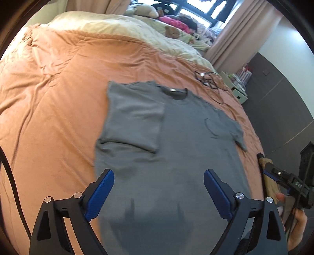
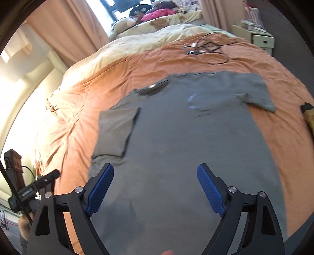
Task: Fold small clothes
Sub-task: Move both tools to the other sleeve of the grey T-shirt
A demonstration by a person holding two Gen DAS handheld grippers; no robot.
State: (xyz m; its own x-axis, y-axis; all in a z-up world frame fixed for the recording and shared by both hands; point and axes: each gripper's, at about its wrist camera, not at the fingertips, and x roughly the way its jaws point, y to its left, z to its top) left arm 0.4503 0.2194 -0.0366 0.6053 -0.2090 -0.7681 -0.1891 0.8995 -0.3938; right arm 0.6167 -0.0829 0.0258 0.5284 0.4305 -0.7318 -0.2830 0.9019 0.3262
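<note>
A grey T-shirt (image 1: pixel 186 147) (image 2: pixel 186 137) lies flat, front up, on the orange bedspread (image 1: pixel 49 98) (image 2: pixel 284 137), with its collar (image 1: pixel 174 92) (image 2: pixel 153 88) at the far end. Its left sleeve (image 1: pixel 133 121) (image 2: pixel 115 133) is folded inward over the chest. The other sleeve (image 1: pixel 233 129) (image 2: pixel 257 92) lies spread out to the right. My left gripper (image 1: pixel 159 173) hangs open above the shirt's lower half, nothing between its blue pads. My right gripper (image 2: pixel 155 167) is also open over the lower half, clear of the cloth.
Black cables (image 1: pixel 210 80) (image 2: pixel 206 49) lie on the bedspread beyond the collar. A cream duvet (image 1: pixel 117 25) and a pile of clothes and soft toys (image 2: pixel 157 13) fill the far end. A white drawer unit (image 2: pixel 261 39) stands beside the bed. A yellowish item (image 2: pixel 310 117) sits at the right edge.
</note>
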